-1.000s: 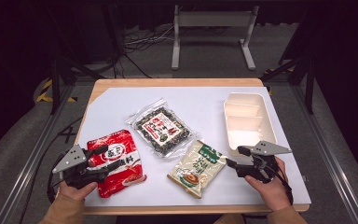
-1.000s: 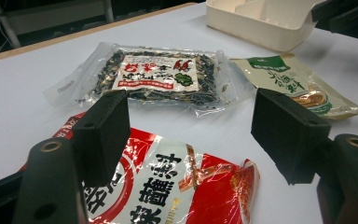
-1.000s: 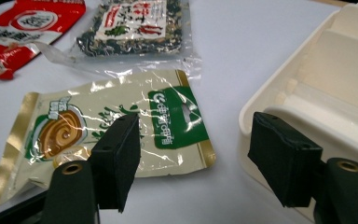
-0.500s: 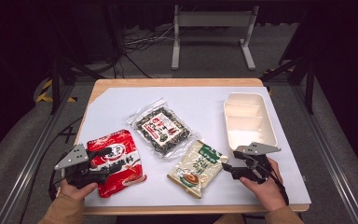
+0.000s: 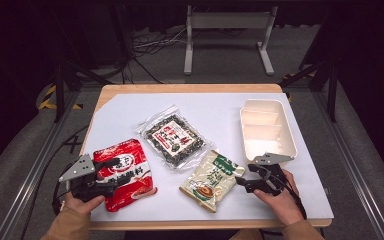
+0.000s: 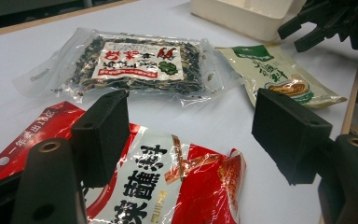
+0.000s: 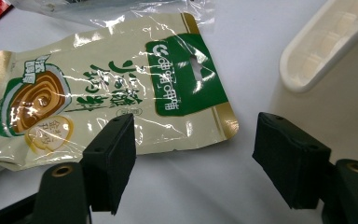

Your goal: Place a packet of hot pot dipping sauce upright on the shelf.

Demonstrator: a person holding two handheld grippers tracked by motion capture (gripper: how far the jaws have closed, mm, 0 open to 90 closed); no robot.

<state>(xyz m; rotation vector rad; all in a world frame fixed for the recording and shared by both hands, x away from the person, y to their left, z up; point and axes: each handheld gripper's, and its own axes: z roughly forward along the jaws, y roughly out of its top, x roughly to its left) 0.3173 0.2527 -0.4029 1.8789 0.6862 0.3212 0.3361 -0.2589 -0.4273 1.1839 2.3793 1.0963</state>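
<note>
A beige and green packet [image 5: 211, 177] [image 7: 98, 93] lies flat near the table's front. My right gripper [image 5: 242, 182] [image 7: 196, 158] sits low just right of it, pointing at its right-hand edge. Its jaws have just been opening and stand wide, with bare table between them and nothing touched. A red packet [image 5: 130, 165] [image 6: 168, 186] lies at the front left. My left gripper [image 5: 114, 172] [image 6: 191, 135] hovers open over it, holding nothing. A clear bag of dark pieces with a red and white label [image 5: 174, 137] [image 6: 140, 60] lies in the middle.
A cream compartment tray [image 5: 262, 101] [image 7: 326, 51] stands at the right, just behind my right gripper. White sheet [image 5: 220, 110] covers the wooden table. Metal frames and cables lie on the dark floor beyond the far edge.
My right gripper has moved left and down toward the beige and green packet, and its jaws have spread a little wider. The left gripper and all packets stay where they were.
</note>
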